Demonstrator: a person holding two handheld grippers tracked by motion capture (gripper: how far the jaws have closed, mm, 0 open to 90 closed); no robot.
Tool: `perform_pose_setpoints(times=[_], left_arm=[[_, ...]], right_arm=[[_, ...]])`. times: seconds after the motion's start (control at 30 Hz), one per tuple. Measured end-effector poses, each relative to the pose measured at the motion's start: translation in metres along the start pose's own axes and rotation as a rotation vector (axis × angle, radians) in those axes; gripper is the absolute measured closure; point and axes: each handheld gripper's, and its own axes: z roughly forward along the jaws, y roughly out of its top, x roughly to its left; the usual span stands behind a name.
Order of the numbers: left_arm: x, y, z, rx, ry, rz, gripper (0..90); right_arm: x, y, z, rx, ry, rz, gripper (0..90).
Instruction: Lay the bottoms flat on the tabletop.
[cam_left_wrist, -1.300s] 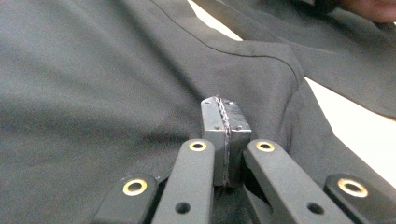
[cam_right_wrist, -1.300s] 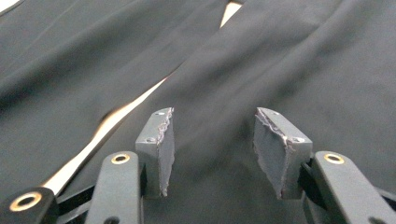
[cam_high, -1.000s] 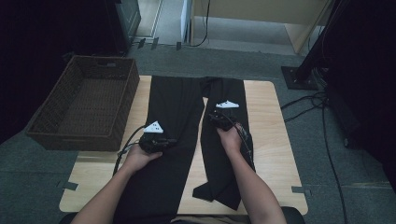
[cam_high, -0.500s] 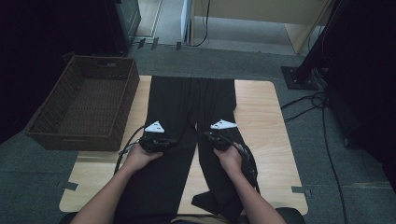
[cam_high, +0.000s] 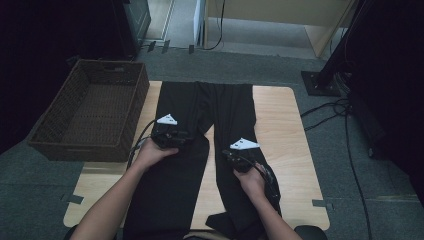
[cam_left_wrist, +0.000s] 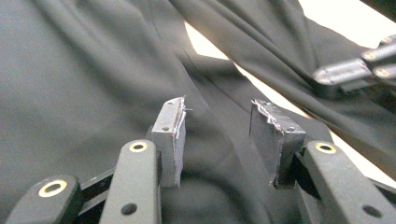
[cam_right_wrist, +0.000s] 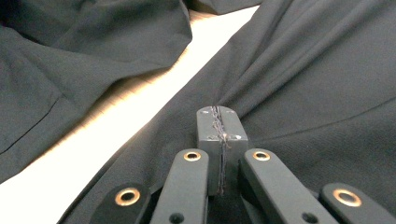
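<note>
Grey carpet runs all round my wooden table, with cables trailing over it on the right and a black stand base beyond the far right corner. Dark furniture sits along the left and at the back. Nothing lies between my grippers and the cloth; the tabletop beside the trousers is bare wood.

Off the table's left edge I see a brown wicker basket, its floor showing all the way across.

Black trousers lie flat down the middle of the table, waist at the far edge and the two legs running toward me, parted by a thin wedge of bare wood. One hem near me is turned at an angle. Up close, the cloth is smooth and dark, with long soft creases.

My left gripper rests over the left leg, near its inner edge. Its jaws have just been opening and stand apart with a clear gap; cloth lies beneath them, but the pads do not press on it.

My right gripper is on the right leg, close to its inner edge by the strip of wood. Its pads are pressed together, and creases in the cloth fan out from the tip, so a small pinch of trousers is held there.
</note>
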Motion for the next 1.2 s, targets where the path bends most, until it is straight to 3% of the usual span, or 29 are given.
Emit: perform_pose_setpoints(times=[0.1, 0.23, 0.27, 0.47, 0.53, 0.57, 0.6, 0.7, 0.83, 0.97, 1.1, 1.2], left_arm=[[0.007, 0.01, 0.006, -0.005, 0.011, 0.032, 54.2], [0.011, 0.017, 0.012, -0.027, 0.023, 0.04, 45.8], [0.013, 0.02, 0.018, -0.012, 0.046, 0.064, 45.1], [0.017, 0.025, 0.034, 0.034, 0.078, 0.082, 46.6], [0.019, 0.024, 0.039, 0.05, 0.092, 0.085, 56.7], [0.02, 0.024, 0.041, 0.059, 0.098, 0.086, 56.7], [0.022, 0.022, 0.045, 0.079, 0.108, 0.065, 74.3], [0.023, 0.021, 0.045, 0.071, 0.11, 0.052, 89.8], [0.018, 0.018, 0.04, 0.069, 0.074, 0.072, 90.0], [0.012, 0.011, 0.032, 0.045, 0.045, 0.062, 90.0], [0.003, -0.001, 0.016, 0.003, 0.02, 0.058, 90.0], [-0.008, -0.01, 0.003, -0.018, -0.006, 0.077, 90.0]], right_arm=[[0.0, 0.0, 0.0, -0.001, 0.002, 0.002, 90.0], [0.0, 0.0, 0.0, 0.0, -0.004, -0.006, 90.0], [0.001, 0.0, 0.0, -0.001, -0.006, -0.009, 90.0], [0.001, 0.0, 0.0, 0.001, -0.01, -0.01, 90.0], [0.001, 0.0, 0.0, -0.001, -0.012, -0.011, 90.0], [0.001, 0.0, 0.0, -0.001, -0.013, -0.011, 90.0], [0.002, 0.0, 0.0, 0.0, -0.013, -0.013, 90.0], [0.002, -0.001, 0.0, -0.004, -0.018, -0.015, 90.0], [-0.001, -0.002, -0.002, -0.003, -0.014, 0.005, 89.9], [-0.007, -0.001, -0.002, -0.004, 0.007, 0.05, 89.8], [-0.008, -0.002, -0.004, 0.004, 0.009, 0.05, 89.8], [-0.007, -0.004, -0.009, 0.021, 0.011, 0.043, 89.3]])
